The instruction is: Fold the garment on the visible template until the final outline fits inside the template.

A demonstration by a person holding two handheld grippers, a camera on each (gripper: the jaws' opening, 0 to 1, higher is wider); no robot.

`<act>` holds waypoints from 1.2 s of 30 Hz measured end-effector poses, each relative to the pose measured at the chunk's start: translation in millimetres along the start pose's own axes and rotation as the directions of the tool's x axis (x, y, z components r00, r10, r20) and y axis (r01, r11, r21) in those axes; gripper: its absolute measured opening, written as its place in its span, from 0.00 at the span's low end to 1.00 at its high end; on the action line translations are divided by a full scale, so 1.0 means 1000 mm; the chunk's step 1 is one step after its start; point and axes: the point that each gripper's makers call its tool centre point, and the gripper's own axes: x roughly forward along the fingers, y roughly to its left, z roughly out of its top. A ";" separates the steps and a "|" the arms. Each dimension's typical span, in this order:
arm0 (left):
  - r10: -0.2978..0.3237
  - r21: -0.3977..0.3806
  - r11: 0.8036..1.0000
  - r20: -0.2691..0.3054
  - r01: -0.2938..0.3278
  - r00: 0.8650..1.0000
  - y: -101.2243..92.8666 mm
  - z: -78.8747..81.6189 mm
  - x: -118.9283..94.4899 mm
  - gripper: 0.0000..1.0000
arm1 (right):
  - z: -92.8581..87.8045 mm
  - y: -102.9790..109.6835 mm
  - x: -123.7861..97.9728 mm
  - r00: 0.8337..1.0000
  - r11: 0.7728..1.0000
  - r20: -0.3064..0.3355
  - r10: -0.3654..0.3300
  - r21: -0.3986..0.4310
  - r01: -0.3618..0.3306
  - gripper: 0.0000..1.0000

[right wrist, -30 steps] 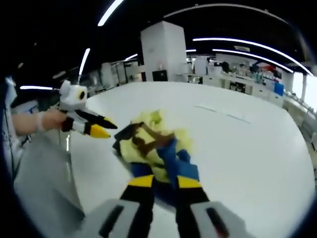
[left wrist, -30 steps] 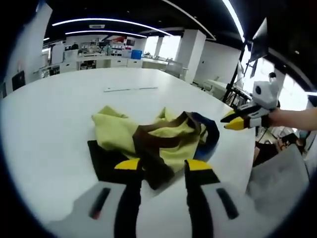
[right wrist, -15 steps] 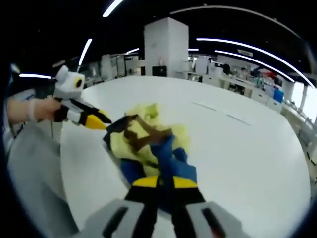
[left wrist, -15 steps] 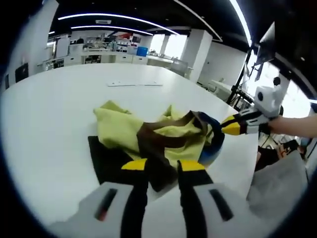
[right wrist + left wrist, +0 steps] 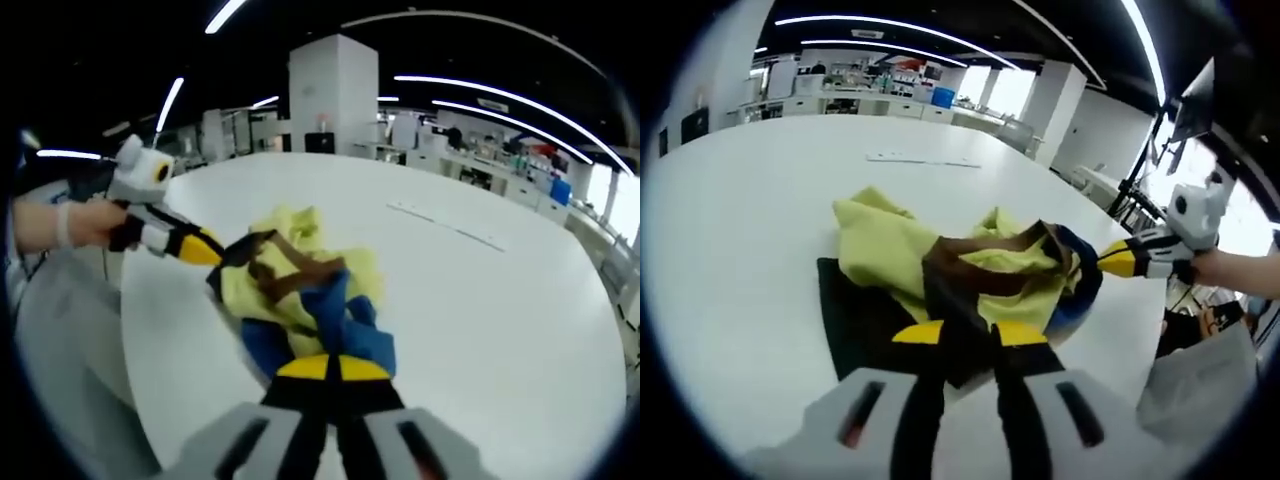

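In the left gripper view, the left gripper (image 5: 966, 333) rises from the bottom with its yellow-tipped fingers (image 5: 917, 332) drawn close on a dark brown fold of the garment (image 5: 970, 275), which runs between them. The garment is a crumpled heap of yellow-green, brown and blue cloth lying on the white counter (image 5: 740, 220), partly over the dark rectangular template (image 5: 855, 315), whose near left part shows bare beside the cloth. At the far right edge of the heap the right gripper (image 5: 1120, 262) comes in from the right, held by a hand (image 5: 1230, 268), its yellow tip touching the blue hem. Beyond the heap a thin white strip (image 5: 923, 160) lies flat on the counter, well apart from the cloth.

In the right gripper view, the right gripper (image 5: 333, 368) has its fingers (image 5: 303, 368) pressed together on the blue edge of the garment (image 5: 300, 295), nearest the camera. The left gripper (image 5: 205, 248) enters from the left, a hand (image 5: 80, 222) behind it, its tip on the brown band at the heap's left side. The counter (image 5: 480, 300) stretches white beyond.
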 end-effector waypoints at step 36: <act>-0.020 -0.031 0.999 0.207 0.027 0.978 0.011 0.100 -0.092 0.00 | 0.085 -0.025 -0.087 0.965 0.966 0.262 0.020 0.244 -0.087 0.00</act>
